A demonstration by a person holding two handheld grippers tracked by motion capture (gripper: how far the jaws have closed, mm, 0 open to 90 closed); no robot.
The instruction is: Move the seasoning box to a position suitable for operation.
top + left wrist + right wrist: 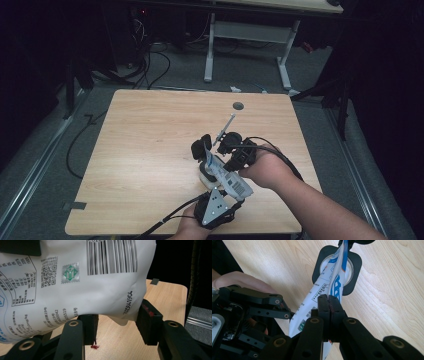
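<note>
Two grippers hold a pouch (227, 176) near the desk's near edge: left gripper (216, 172) clamps its bottom, right gripper (328, 305) pinches its edge shut. Opposed pulling could tear it; slack grip would drop it.

Dim room, grey floor (60, 150), white-legged desk (250, 30) behind.
</note>
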